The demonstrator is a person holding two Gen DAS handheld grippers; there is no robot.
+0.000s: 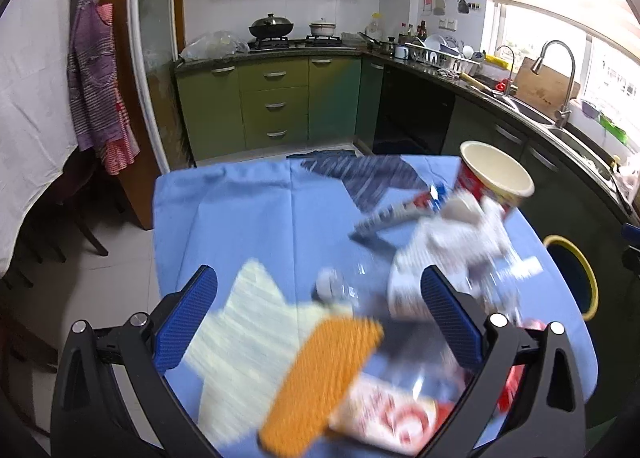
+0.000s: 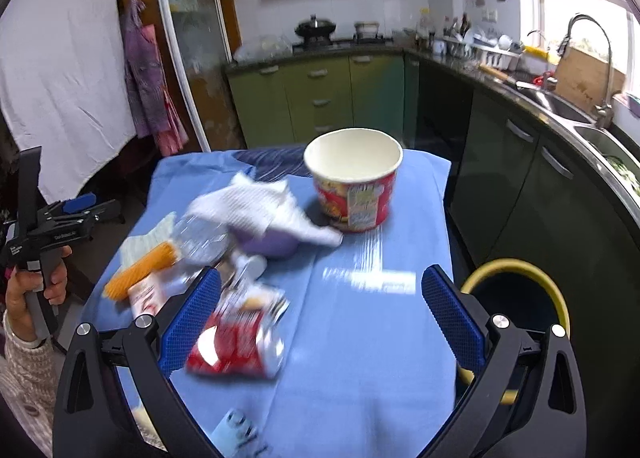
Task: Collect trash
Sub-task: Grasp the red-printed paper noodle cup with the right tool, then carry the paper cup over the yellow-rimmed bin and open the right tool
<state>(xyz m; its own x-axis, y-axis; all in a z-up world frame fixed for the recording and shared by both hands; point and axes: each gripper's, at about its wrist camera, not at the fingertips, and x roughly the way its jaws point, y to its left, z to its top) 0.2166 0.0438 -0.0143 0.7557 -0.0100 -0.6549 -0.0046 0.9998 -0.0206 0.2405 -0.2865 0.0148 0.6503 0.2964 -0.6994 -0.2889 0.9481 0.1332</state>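
A small bench [image 2: 360,358] covered with a blue cloth stands in a kitchen with green cabinets. Both tools are spread wide and hold nothing.

The left tool [image 1: 320,318] hovers over the near left part of the bench, above an orange scouring sponge [image 1: 320,382] lying on a pale yellow cloth [image 1: 248,330]. Just right of the sponge is a red and white snack wrapper [image 1: 384,414]. A clear plastic bottle [image 1: 344,286] and crumpled white paper [image 1: 452,242] lie beyond, both blurred.

The right tool [image 2: 320,322] hovers over the near end of the bench, its left finger just beside a crumpled red snack bag [image 2: 236,346]. An empty red instant noodle cup [image 2: 354,177] stands upright toward the far end. White paper lies against its left side, partly covering a purple bowl [image 2: 268,244].

A black trash bin with a yellow rim [image 2: 520,298] sits on the floor just right of the bench. At the left edge of the right wrist view, a hand [image 2: 24,298] grips the left tool's handle, away from the bench.
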